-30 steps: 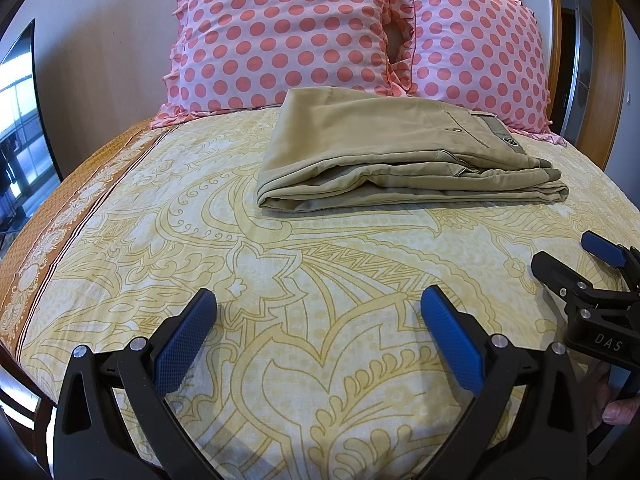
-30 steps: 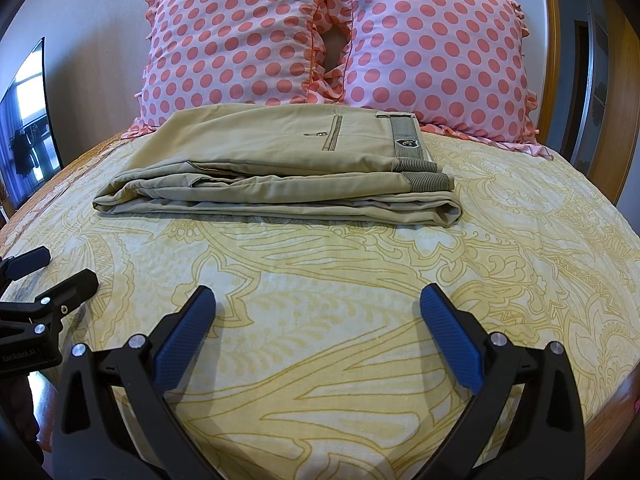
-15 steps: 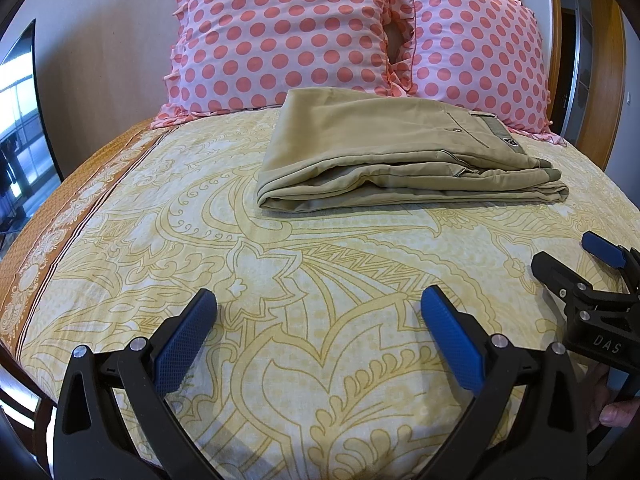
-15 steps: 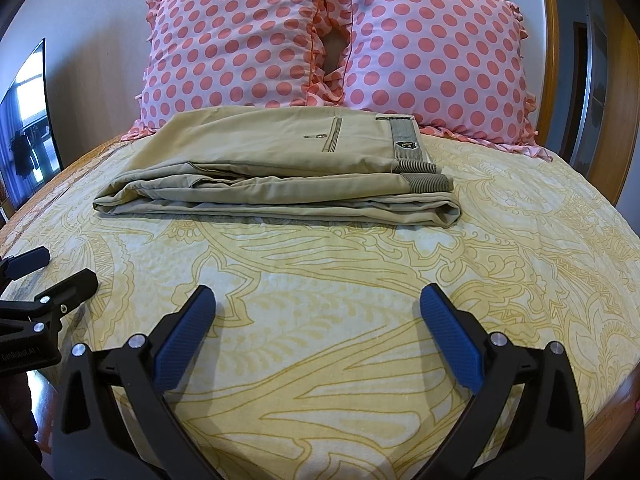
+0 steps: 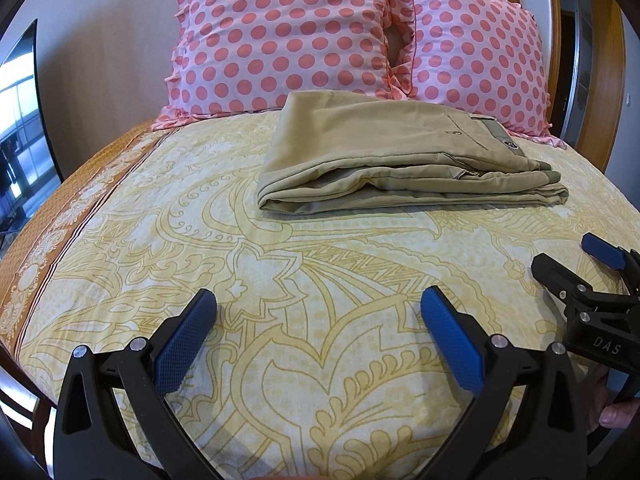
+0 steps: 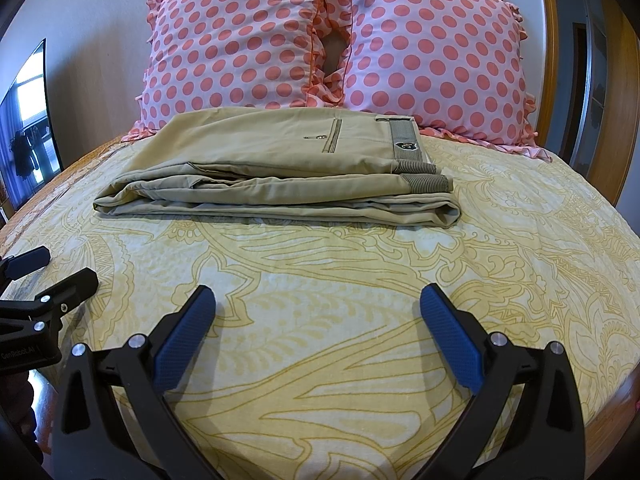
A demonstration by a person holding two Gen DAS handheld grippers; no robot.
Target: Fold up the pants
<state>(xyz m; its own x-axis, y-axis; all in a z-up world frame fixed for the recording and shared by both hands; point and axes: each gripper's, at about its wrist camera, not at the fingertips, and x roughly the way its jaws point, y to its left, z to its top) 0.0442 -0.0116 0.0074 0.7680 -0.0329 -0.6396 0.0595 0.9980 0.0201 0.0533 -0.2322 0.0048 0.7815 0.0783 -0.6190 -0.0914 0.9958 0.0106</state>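
Observation:
Khaki pants (image 5: 384, 164) lie folded in a flat stack on the yellow patterned bedspread (image 5: 280, 280), just in front of the pillows; they also show in the right wrist view (image 6: 280, 176), waistband to the right. My left gripper (image 5: 318, 312) is open and empty, held above the bedspread well short of the pants. My right gripper (image 6: 316, 310) is open and empty, also short of the pants. Each gripper shows at the edge of the other's view: the right one (image 5: 576, 260), the left one (image 6: 52, 270).
Two pink polka-dot pillows (image 6: 340, 40) lean against the headboard behind the pants. A dark screen (image 5: 24, 120) stands to the left of the bed. A wooden door frame (image 6: 616, 100) is at the right. The bed's front edge runs under my grippers.

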